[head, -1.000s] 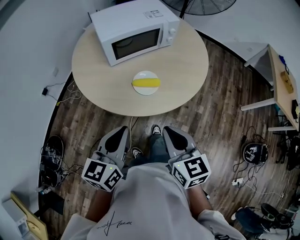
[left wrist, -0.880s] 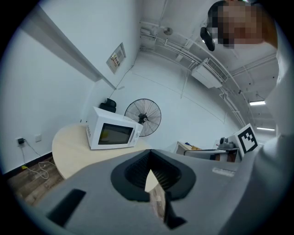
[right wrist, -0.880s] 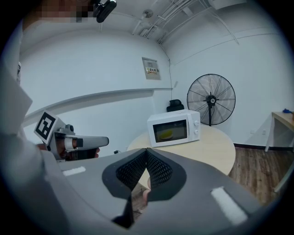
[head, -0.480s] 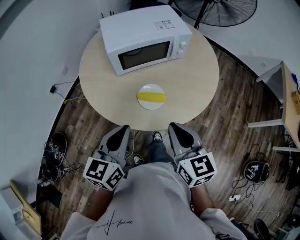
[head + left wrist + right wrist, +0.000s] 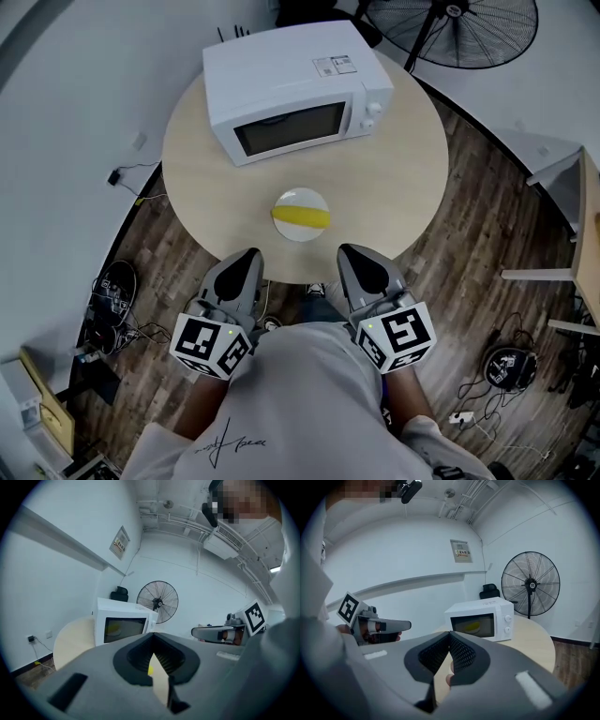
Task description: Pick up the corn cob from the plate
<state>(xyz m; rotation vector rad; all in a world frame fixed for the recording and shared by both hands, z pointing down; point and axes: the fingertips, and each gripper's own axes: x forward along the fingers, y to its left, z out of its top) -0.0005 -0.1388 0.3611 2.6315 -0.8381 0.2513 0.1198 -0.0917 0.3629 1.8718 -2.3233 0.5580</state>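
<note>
Head view: the corn cob point(image 5: 302, 217) lies on the white plate point(image 5: 300, 197) at frame centre. Left gripper view: the left gripper point(image 5: 152, 637) is pinched closed, empty; a yellow speck low-centre is probably the cob. Right gripper view: the right gripper point(image 5: 450, 634) is closed too, empty.

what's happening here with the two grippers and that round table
A person stands at the near edge of the round table with a gripper in each hand. The left gripper and the right gripper both have their jaws together and hold nothing. They point toward the table. The corn cob lies untouched on the white plate, in front of the microwave.
</note>
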